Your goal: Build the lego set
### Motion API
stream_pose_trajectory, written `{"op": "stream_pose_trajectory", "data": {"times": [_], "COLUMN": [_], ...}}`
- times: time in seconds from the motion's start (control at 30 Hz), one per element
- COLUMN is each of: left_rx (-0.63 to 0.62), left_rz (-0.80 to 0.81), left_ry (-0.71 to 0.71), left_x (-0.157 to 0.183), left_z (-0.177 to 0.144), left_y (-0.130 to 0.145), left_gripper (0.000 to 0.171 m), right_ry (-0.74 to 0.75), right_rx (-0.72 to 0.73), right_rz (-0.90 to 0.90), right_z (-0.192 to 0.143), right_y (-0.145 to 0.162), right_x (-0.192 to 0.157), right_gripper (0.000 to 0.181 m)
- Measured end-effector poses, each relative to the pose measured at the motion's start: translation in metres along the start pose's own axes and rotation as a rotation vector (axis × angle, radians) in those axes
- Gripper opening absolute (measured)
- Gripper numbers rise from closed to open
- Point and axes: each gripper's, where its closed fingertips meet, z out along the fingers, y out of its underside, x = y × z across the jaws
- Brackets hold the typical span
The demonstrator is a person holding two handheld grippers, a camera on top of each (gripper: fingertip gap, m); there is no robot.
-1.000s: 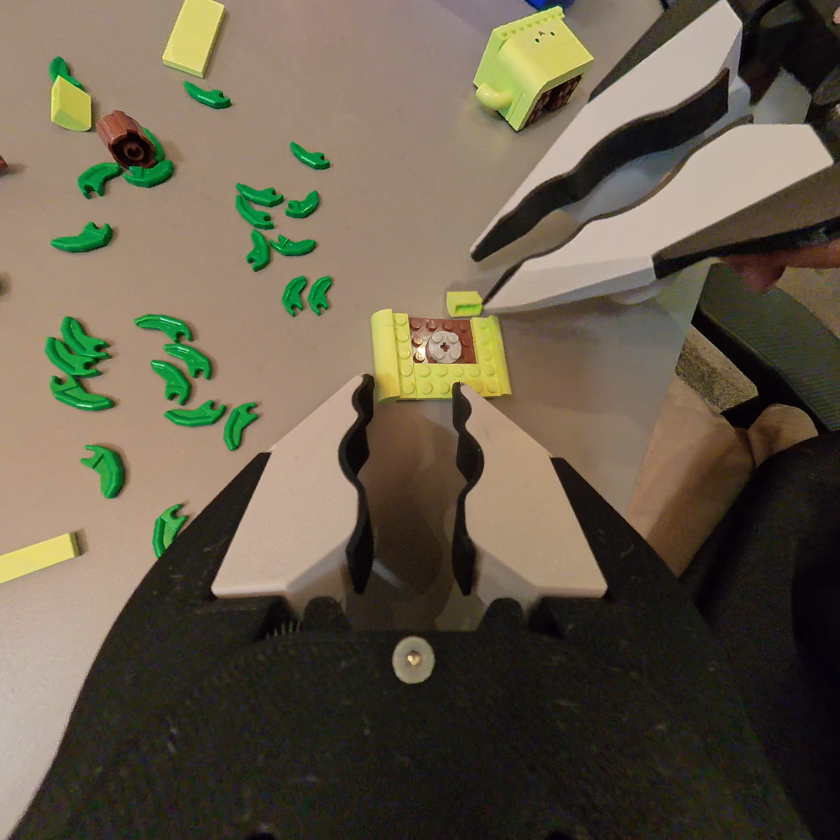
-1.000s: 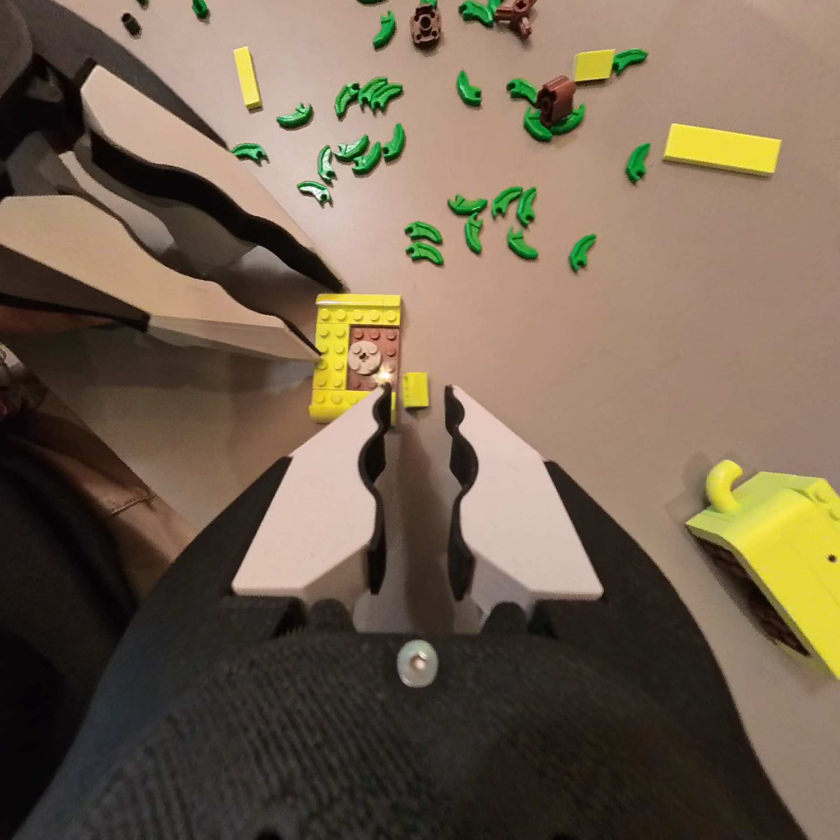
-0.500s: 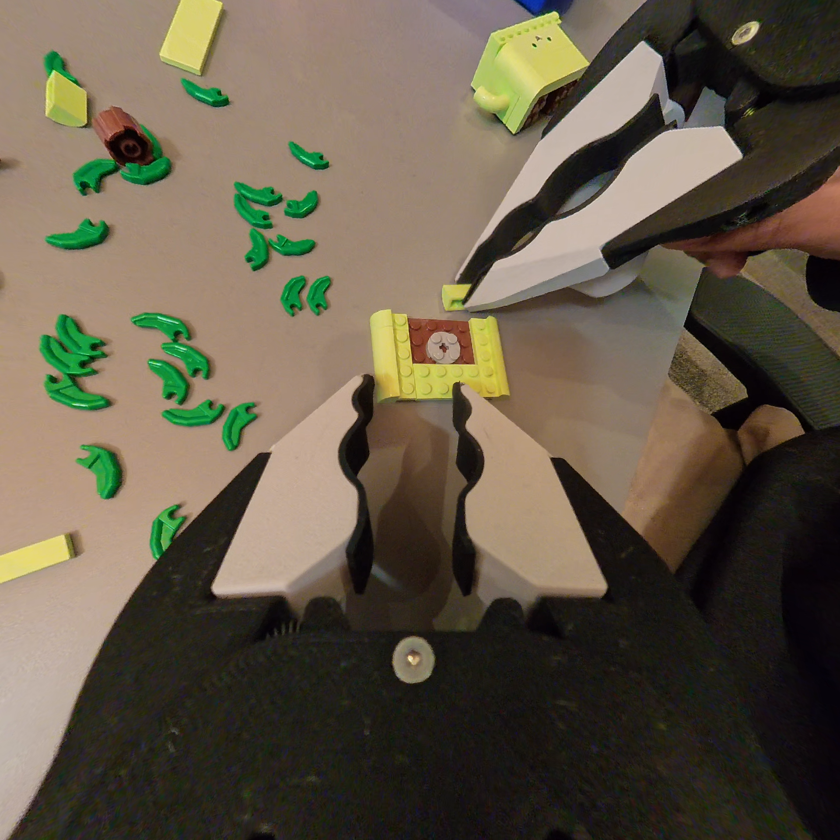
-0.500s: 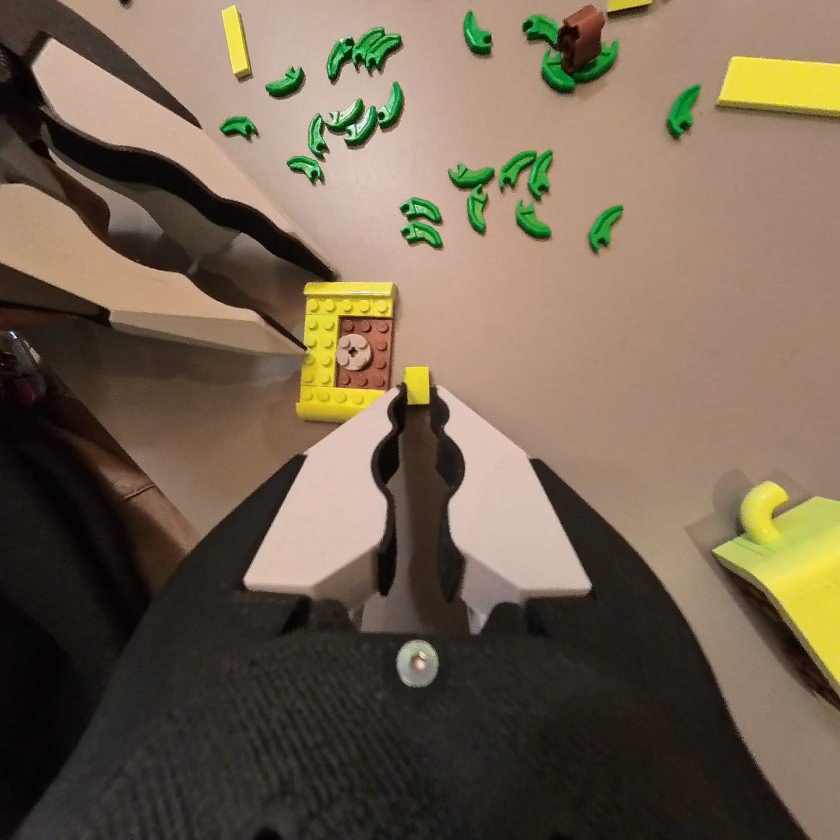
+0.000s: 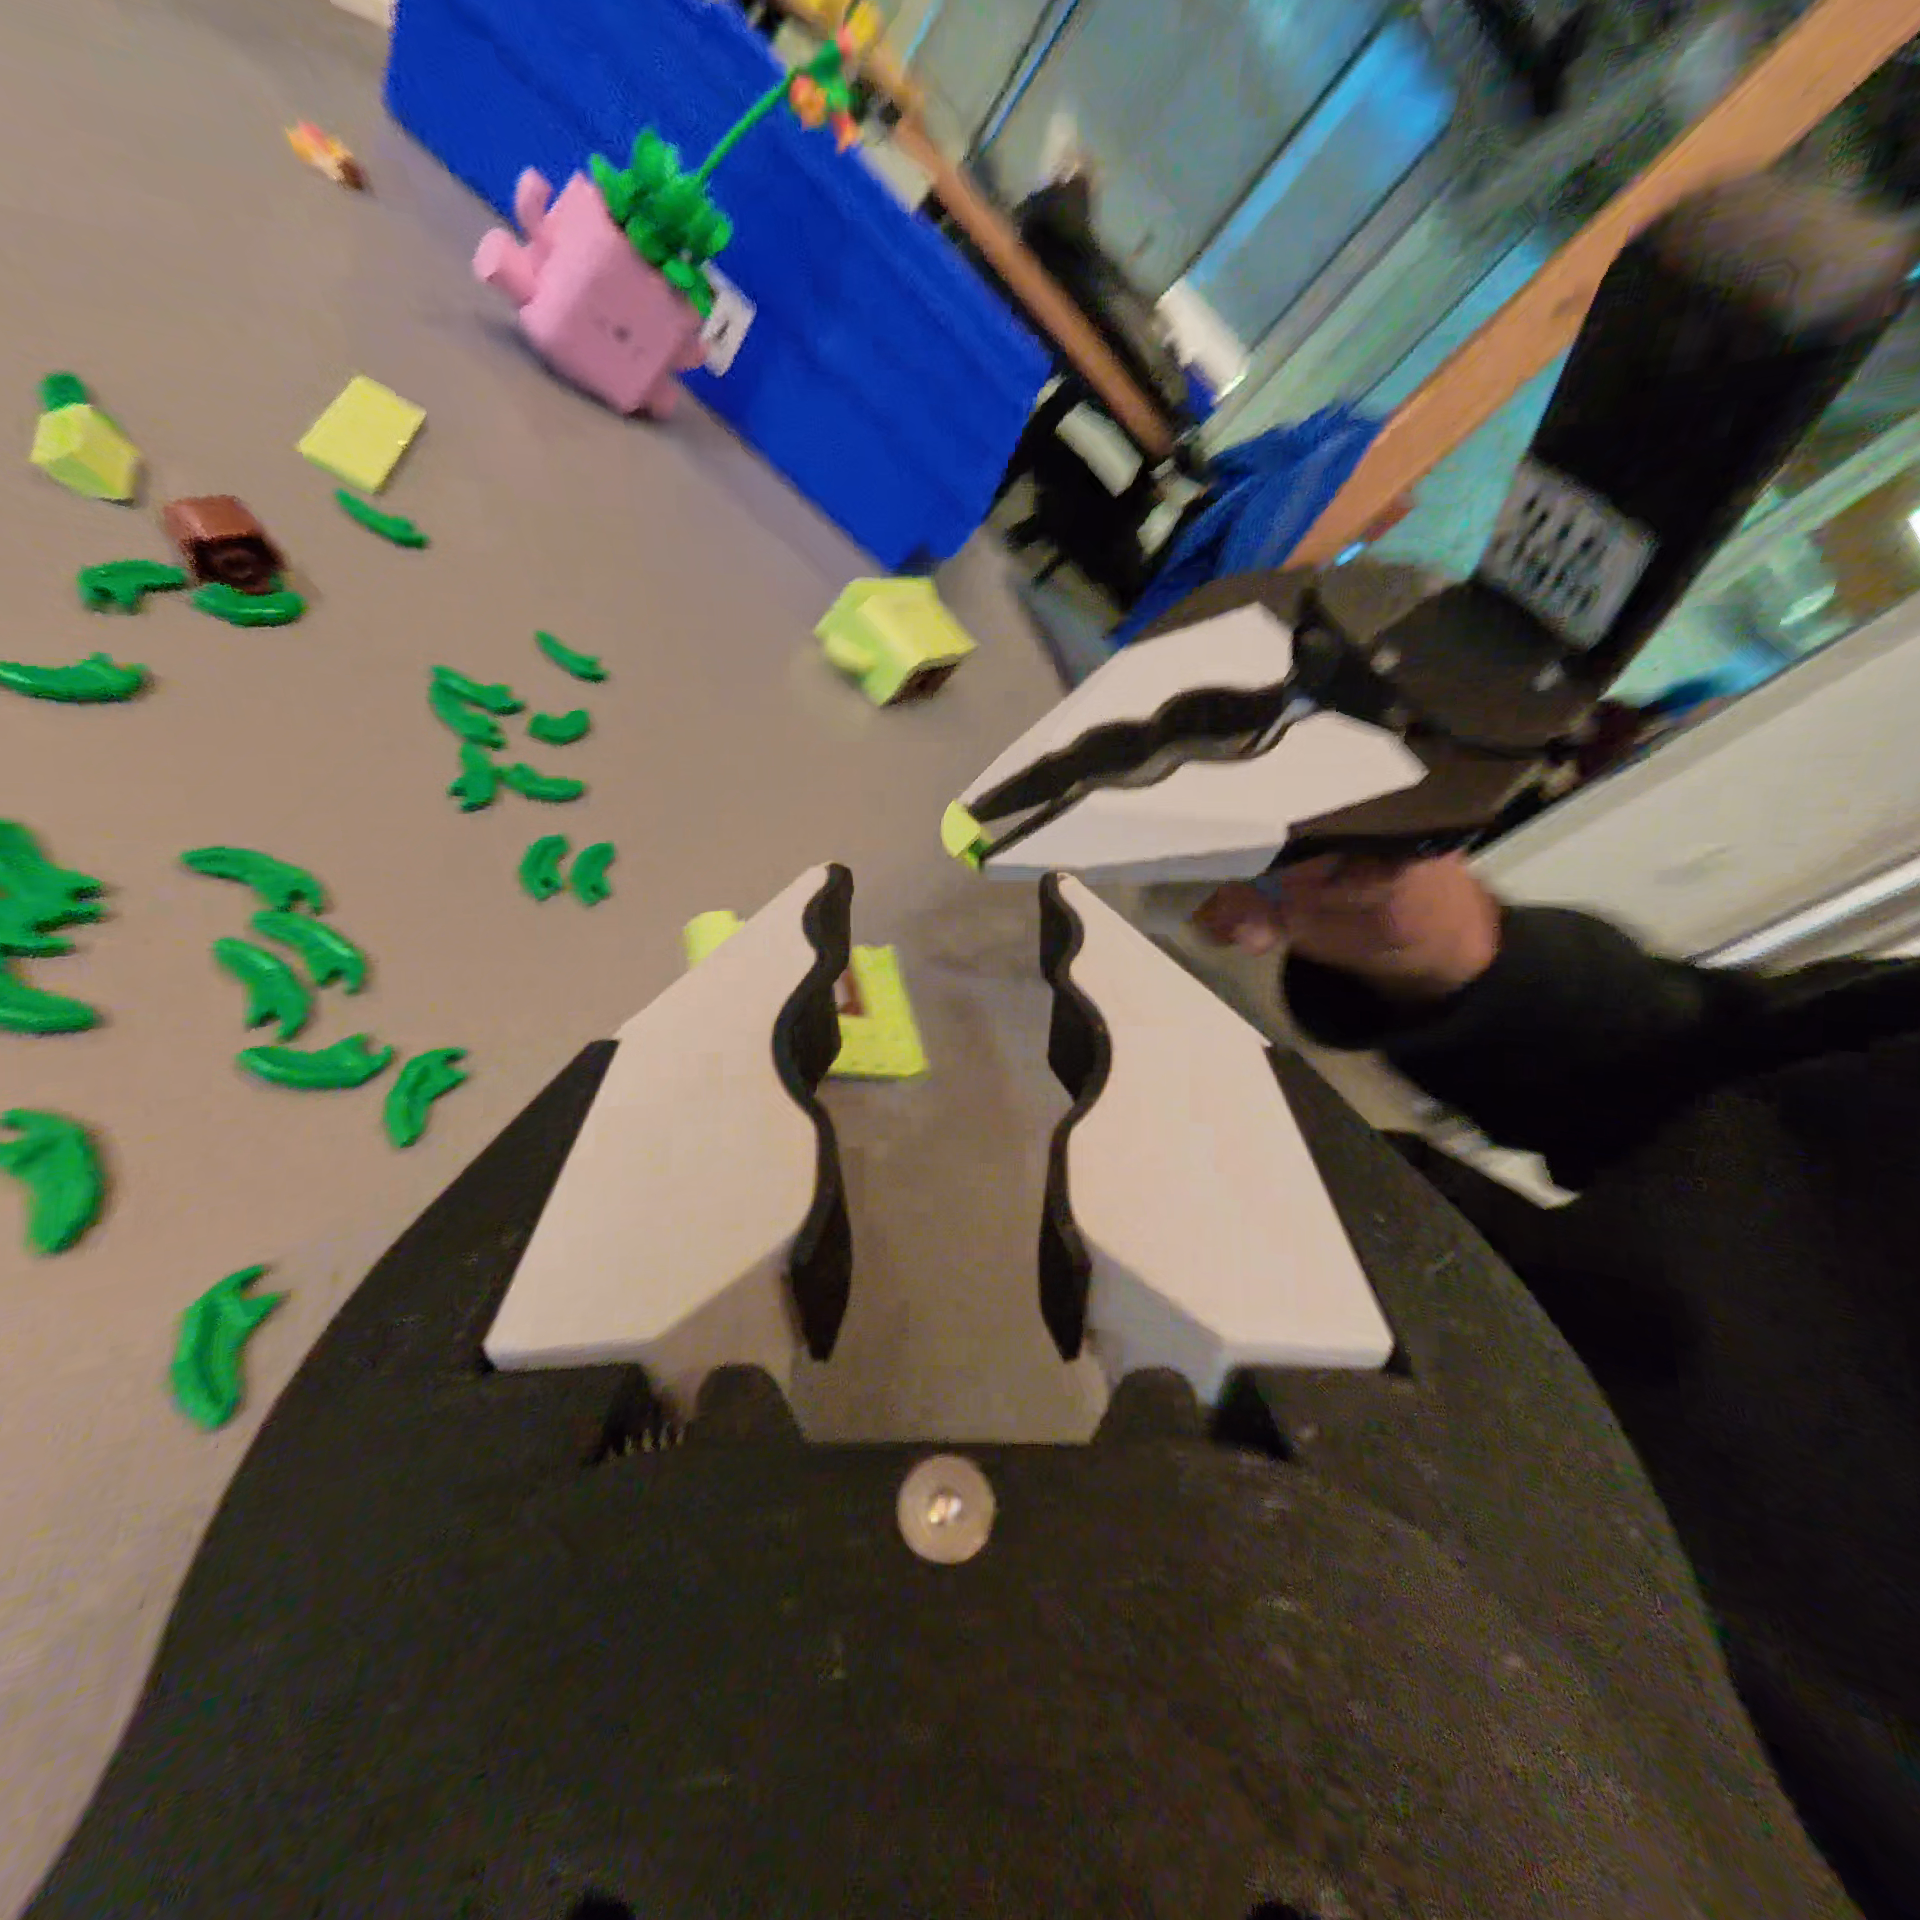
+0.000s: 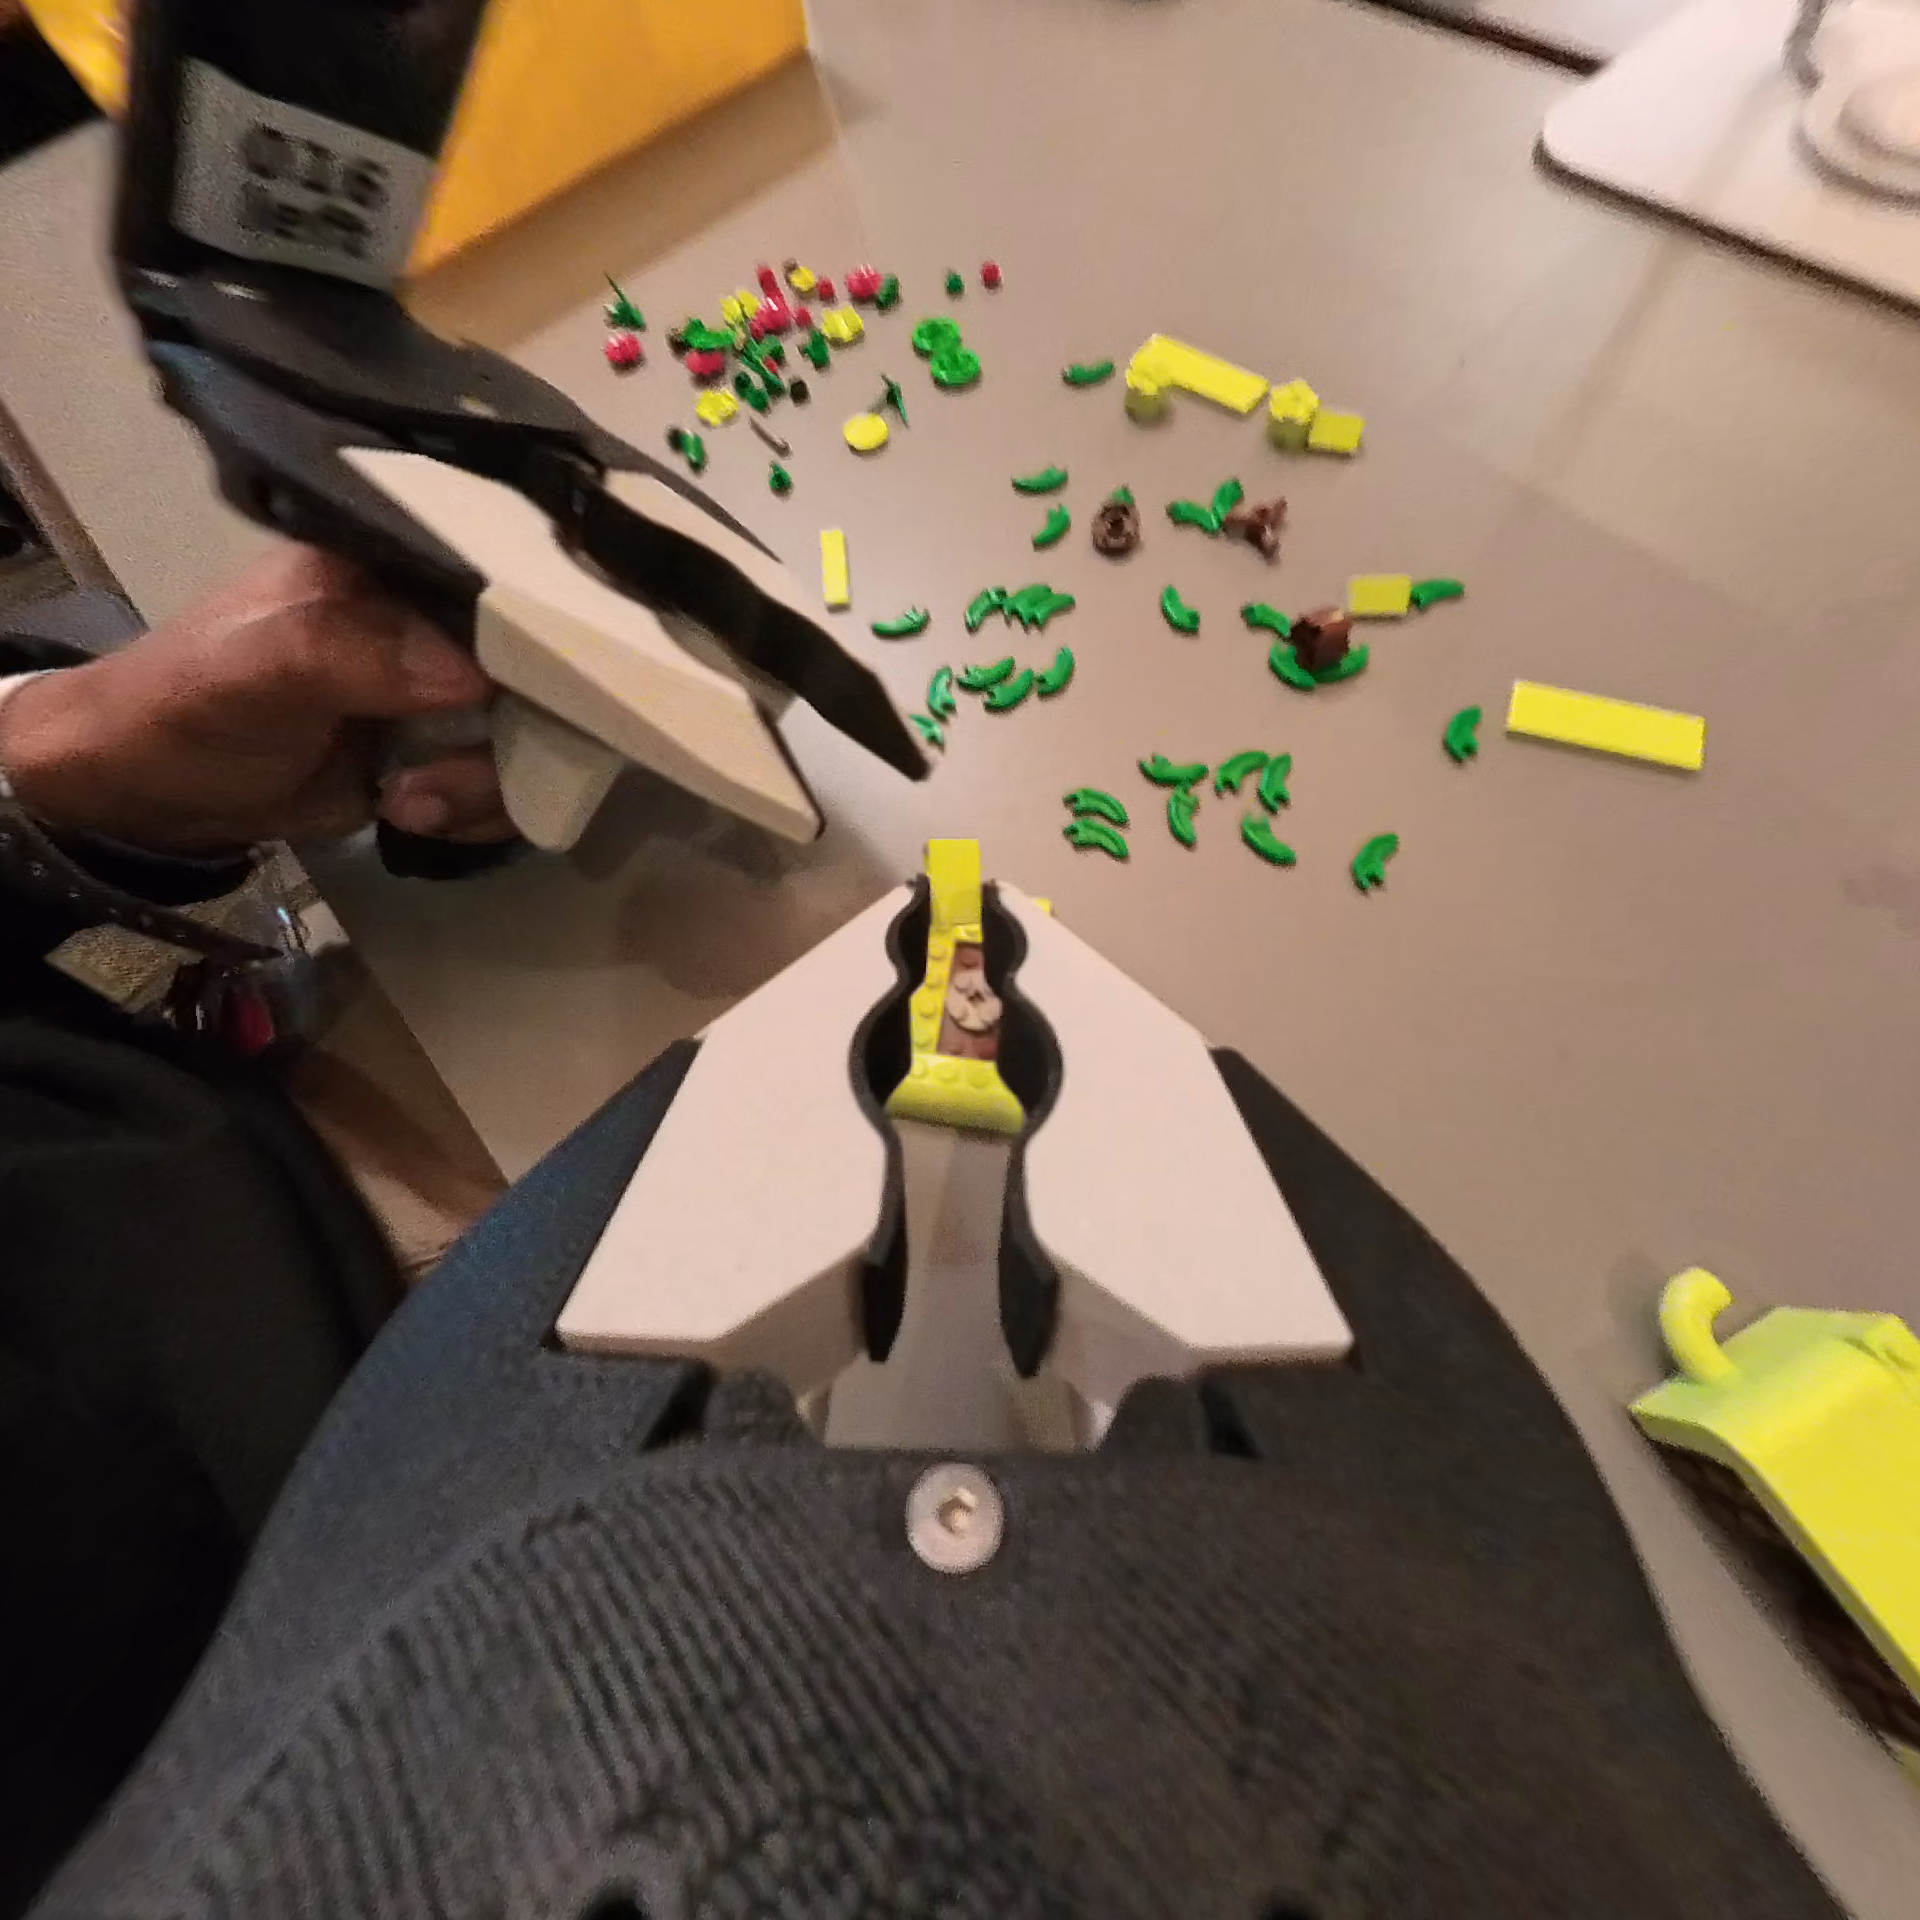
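Right wrist view — small lime piece lengthwise beyond claw

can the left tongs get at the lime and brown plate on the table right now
Probably yes. The left tongs are open and empty, just above the lime and brown plate, with bare table between. The right tongs, shut on a small lime piece, hover close by and could crowd them.

Lighting: we record warm, moderate indoor light, no hard glare. Shadows: soft, one under the right gripper on the grey table. Blur: we note motion smear throughout, heaviest on the background windows and the left gripper. Distortion: we see wide-angle bending toward all edges.
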Motion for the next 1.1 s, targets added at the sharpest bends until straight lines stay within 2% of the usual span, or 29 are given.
{"op": "stream_pose_trajectory", "data": {"times": [0.13,0.3,0.5,0.63,1.1], "left_rx": [0.055,0.106,0.076,0.072,0.069], "left_rz": [-0.169,-0.269,-0.253,-0.255,-0.250], "left_ry": [0.168,0.310,0.332,0.336,0.328], "left_x": [0.009,0.021,0.027,0.028,0.025], "left_z": [-0.004,-0.007,-0.003,-0.002,-0.002], "left_y": [-0.006,-0.013,-0.009,-0.007,-0.007], "left_gripper": [0.037,0.026,0.021,0.008,0.006], "right_ry": [-0.002,0.011,-0.013,-0.010,-0.012], "right_rx": [0.094,0.122,0.146,0.146,0.147], "right_rz": [-0.064,-0.119,-0.091,-0.098,-0.099], "right_z": [-0.003,-0.007,-0.008,-0.008,-0.006], "right_y": [-0.012,-0.015,-0.015,-0.014,-0.014], "right_x": [-0.015,-0.023,-0.026,-0.027,-0.026], "right_gripper": [0.008,0.008,0.008,0.008,0.008]}}
